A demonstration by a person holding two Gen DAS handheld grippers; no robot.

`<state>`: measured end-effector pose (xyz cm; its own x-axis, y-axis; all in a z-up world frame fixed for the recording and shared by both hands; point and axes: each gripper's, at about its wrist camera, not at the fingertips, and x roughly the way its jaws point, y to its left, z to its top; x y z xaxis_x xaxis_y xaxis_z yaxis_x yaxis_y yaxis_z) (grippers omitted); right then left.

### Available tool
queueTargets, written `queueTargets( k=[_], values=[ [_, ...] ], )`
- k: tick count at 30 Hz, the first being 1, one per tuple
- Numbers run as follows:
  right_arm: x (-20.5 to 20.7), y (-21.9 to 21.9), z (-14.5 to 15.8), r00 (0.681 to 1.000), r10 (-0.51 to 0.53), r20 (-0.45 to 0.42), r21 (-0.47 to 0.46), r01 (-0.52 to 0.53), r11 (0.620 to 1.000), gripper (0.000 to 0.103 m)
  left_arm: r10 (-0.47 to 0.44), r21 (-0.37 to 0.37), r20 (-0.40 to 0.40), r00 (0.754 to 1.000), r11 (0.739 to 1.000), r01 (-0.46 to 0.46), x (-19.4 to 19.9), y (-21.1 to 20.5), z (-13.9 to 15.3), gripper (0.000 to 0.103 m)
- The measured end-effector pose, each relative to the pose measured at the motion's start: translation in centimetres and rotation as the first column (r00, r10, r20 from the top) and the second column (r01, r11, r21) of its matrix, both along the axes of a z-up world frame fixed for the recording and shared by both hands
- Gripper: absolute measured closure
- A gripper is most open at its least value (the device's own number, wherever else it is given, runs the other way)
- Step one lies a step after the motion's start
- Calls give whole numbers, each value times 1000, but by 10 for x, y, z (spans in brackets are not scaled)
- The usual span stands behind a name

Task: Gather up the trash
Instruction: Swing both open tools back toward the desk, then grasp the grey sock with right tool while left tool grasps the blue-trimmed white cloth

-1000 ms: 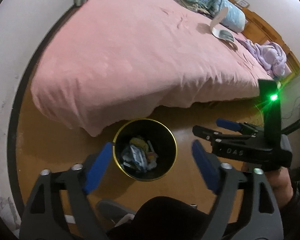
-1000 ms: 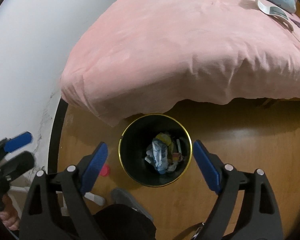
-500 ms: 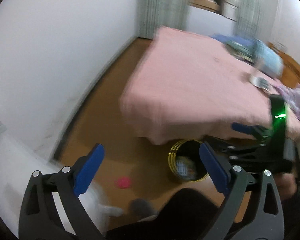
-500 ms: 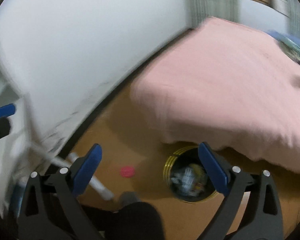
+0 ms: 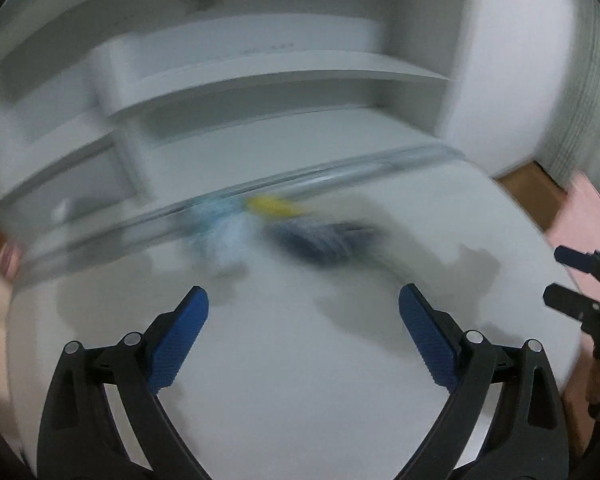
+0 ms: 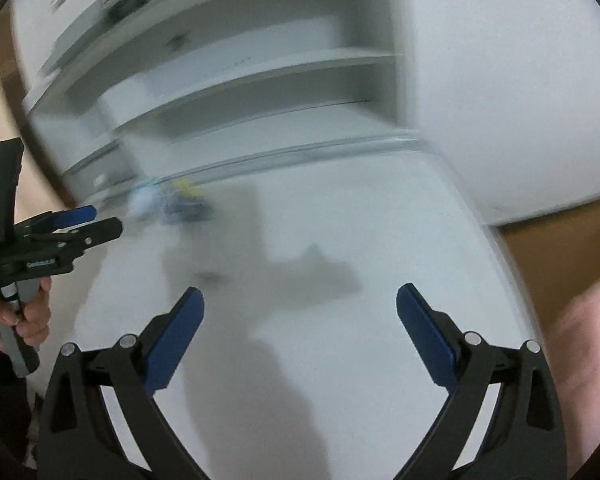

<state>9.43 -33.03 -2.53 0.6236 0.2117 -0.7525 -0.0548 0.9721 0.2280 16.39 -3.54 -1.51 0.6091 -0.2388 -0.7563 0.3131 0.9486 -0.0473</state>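
Both views are motion-blurred. A small heap of trash lies on a white desk (image 5: 300,380): a pale blue-white wrapper (image 5: 224,232), a yellow scrap (image 5: 272,206) and a dark blue piece (image 5: 328,240). The heap also shows in the right wrist view (image 6: 172,202), far left on the desk (image 6: 340,360). My left gripper (image 5: 303,336) is open and empty, short of the heap. My right gripper (image 6: 300,330) is open and empty, well right of the heap. The left gripper shows in the right view (image 6: 88,220); the right one shows in the left view (image 5: 568,280).
White shelves (image 5: 280,92) stand behind the desk, with a glass edge (image 5: 300,180) along the desk's back. A white wall (image 6: 500,80) is to the right. Wooden floor (image 6: 560,256) and the pink bed (image 5: 592,220) lie beyond the desk's right edge.
Both grippers have swung away from the black bin on the floor by the bed, leftward and up to the white desk. Both stay open and empty.
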Motion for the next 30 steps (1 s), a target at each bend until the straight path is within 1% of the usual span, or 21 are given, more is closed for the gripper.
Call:
queueTargets(
  k=[3, 4, 6, 7, 9, 11, 12, 14, 15, 16, 17, 18, 20, 23, 25, 29, 30],
  values=[
    [51, 59, -3, 994, 101, -29, 1, -101, 995, 10, 95, -25, -46, 994, 995, -96, 9, 50, -9, 10],
    [69, 82, -4, 991, 133, -33, -24, -134, 991, 11, 109, -32, -58, 992, 993, -111, 8, 61, -11, 10],
    [89, 111, -3, 986, 165, -40, -55, -167, 984, 14, 126, -35, -74, 989, 991, -128, 11, 78, -16, 10],
    [100, 122, -5, 983, 175, -47, -72, -178, 981, 17, 128, -32, -74, 989, 991, -131, 5, 80, -18, 10],
    [115, 138, -11, 985, 163, -59, -137, -169, 976, 20, 126, -22, -76, 989, 991, -128, 5, 87, -23, 10],
    [128, 150, -15, 985, 151, -79, -185, -163, 969, 29, 118, -23, -86, 989, 992, -120, 8, 92, -28, 10],
    [135, 155, -19, 985, 149, -93, -208, -165, 964, 35, 113, -24, -88, 990, 993, -115, 9, 95, -31, 10],
    [139, 156, -25, 984, 134, -117, -242, -159, 957, 57, 94, -18, -90, 992, 995, -96, 13, 93, -35, 10],
    [137, 153, -25, 987, 117, -107, -260, -142, 955, 82, 85, -16, -88, 992, 996, -87, 15, 89, -37, 10],
    [135, 147, -18, 988, 122, -98, -218, -141, 966, 95, 71, -17, -83, 994, 997, -72, 17, 86, -38, 10],
    [135, 146, -12, 988, 126, -92, -174, -140, 975, 95, 55, -13, -75, 996, 998, -56, 22, 80, -37, 10],
    [131, 141, -6, 990, 120, -78, -151, -130, 980, 95, 41, -8, -66, 997, 999, -42, 27, 73, -36, 10],
    [123, 133, 10, 994, 106, -40, -145, -110, 983, 96, 2, -4, -45, 999, 1000, -2, 39, 58, -34, 10],
    [109, 110, 25, 996, 87, -19, -101, -89, 991, 96, -29, 34, -29, 999, 999, 30, 57, 35, -37, 10],
    [97, 98, 31, 997, 71, -13, -87, -71, 994, 96, -29, 62, -36, 999, 998, 32, 69, 23, -43, 10],
    [71, 66, 34, 999, 28, -15, -80, -29, 996, 96, -16, 85, -44, 999, 996, 19, 83, 12, -50, 11],
    [65, 60, 32, 1000, 17, -17, -80, -19, 997, 96, -11, 82, -46, 999, 997, 15, 86, 11, -51, 15]
  ],
)
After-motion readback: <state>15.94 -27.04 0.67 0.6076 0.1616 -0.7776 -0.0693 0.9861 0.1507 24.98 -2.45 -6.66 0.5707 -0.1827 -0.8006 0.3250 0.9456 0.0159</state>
